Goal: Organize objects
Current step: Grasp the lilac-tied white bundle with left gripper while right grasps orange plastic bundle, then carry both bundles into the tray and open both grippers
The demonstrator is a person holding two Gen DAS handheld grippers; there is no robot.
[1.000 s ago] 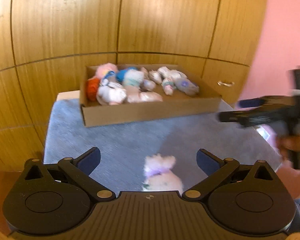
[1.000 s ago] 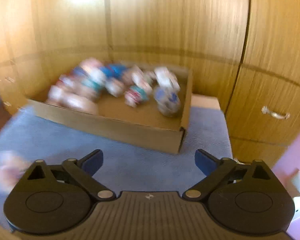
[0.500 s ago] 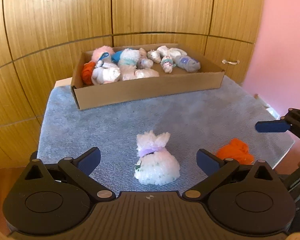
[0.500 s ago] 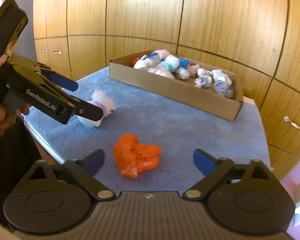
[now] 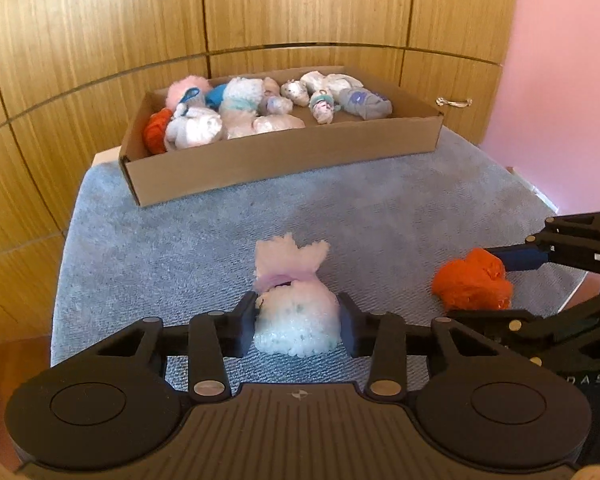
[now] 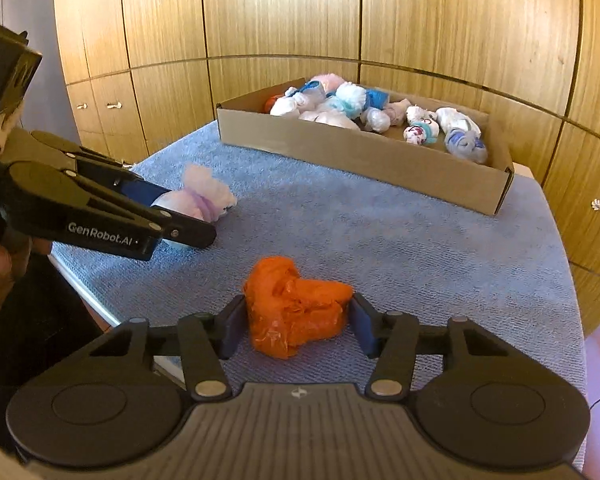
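Observation:
A white and pink tied bundle [image 5: 296, 300] lies on the blue-grey cloth, and my left gripper [image 5: 298, 326] is shut on its sides. It also shows in the right wrist view [image 6: 204, 200]. An orange plastic bundle [image 6: 296, 308] lies on the cloth, and my right gripper [image 6: 296, 326] is shut on it. The orange bundle [image 5: 472, 280] and the right gripper show at the right of the left wrist view. A cardboard tray [image 5: 284, 156] at the far side holds several tied bundles.
The cloth-covered table [image 5: 380, 216] stands against wooden cupboard doors [image 5: 300, 4]. A pink wall [image 5: 560, 80] is at the right. The table's near edge runs below both grippers. The cardboard tray also shows in the right wrist view [image 6: 360, 156].
Both grippers moved down and forward to their bundles and went from open to shut, the left on the white and pink bundle, the right on the orange one.

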